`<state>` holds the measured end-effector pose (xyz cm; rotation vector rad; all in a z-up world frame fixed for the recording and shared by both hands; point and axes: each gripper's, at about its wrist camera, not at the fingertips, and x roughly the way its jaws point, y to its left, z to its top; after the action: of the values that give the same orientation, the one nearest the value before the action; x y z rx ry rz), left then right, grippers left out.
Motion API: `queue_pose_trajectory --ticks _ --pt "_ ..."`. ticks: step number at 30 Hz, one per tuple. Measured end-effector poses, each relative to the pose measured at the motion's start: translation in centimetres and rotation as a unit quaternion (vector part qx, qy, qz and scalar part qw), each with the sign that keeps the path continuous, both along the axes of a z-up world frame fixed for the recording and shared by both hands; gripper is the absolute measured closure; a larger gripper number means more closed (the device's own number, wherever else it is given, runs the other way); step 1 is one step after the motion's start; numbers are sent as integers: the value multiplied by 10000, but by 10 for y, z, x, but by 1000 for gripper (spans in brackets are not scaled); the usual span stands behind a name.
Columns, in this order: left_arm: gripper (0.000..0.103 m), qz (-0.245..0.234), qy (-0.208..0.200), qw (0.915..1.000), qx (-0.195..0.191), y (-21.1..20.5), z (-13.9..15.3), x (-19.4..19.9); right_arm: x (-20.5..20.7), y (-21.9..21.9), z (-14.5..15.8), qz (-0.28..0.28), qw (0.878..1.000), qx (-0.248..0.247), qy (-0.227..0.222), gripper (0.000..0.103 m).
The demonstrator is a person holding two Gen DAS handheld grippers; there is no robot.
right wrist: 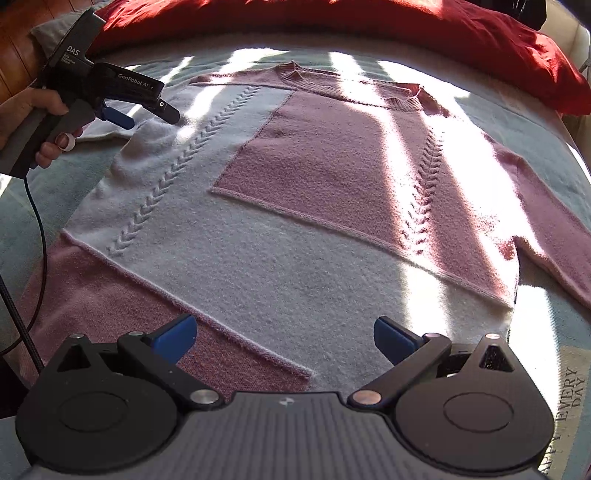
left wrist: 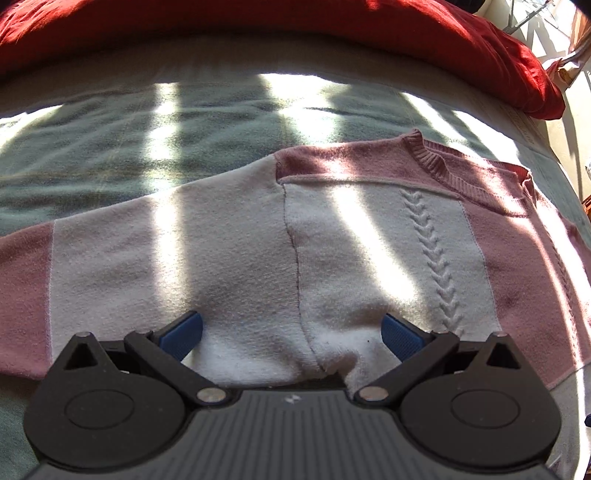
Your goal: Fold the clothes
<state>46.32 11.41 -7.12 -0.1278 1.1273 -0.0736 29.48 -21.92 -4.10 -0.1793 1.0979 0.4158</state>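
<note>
A person's hand (right wrist: 35, 122) at the far left grips the handle of the left tongs (right wrist: 149, 116), a black cable hanging from it; the tips sit down on the white shoulder of the sweater (right wrist: 295, 229), and in the left wrist view the blue pads (left wrist: 183, 338) stand wide apart with knit bunched between them, nothing clamped. The pink-and-white sweater lies flat on the pale green bed (right wrist: 546, 155), front up, its long axis running from the hem near the right tongs (right wrist: 284, 341) up to the ribbed collar (right wrist: 295, 72) by the red pillow (right wrist: 332, 26). Its left sleeve stretches out sideways and is cut off at the frame edge in the left view. To the right, the other sleeve angles down along the body, its cuff out of frame. The right tongs hover over the hem, pads spread, empty. Bright sun stripes wash out parts of the knit.
</note>
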Motion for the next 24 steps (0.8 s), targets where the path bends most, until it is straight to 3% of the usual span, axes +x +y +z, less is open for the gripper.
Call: queue_pose_trajectory --ticks 3,5,10,13,16,19,24 --pt "1 306 -152 9994 110 15 10 -3 1 3 0 29 10000 -28 19 0" --pt "1 213 -155 9997 17 16 16 -4 2 6 -2 30 10000 -19 38 0" --pt "1 -701 -256 9968 273 -12 14 -10 3 18 -5 107 9999 14 91 0" --pt "1 -880 80 9938 679 -18 -2 -11 2 27 -5 260 9996 -45 83 0" --pt "1 -768 16 9961 431 -7 3 -15 2 31 -6 305 9993 -193 88 0" --pt "1 -754 -198 9957 493 1 20 -22 3 31 -6 229 9993 -286 59 0" --pt "1 -1077 -549 9925 169 -4 48 -30 6 36 -5 -131 9992 -368 -39 0"
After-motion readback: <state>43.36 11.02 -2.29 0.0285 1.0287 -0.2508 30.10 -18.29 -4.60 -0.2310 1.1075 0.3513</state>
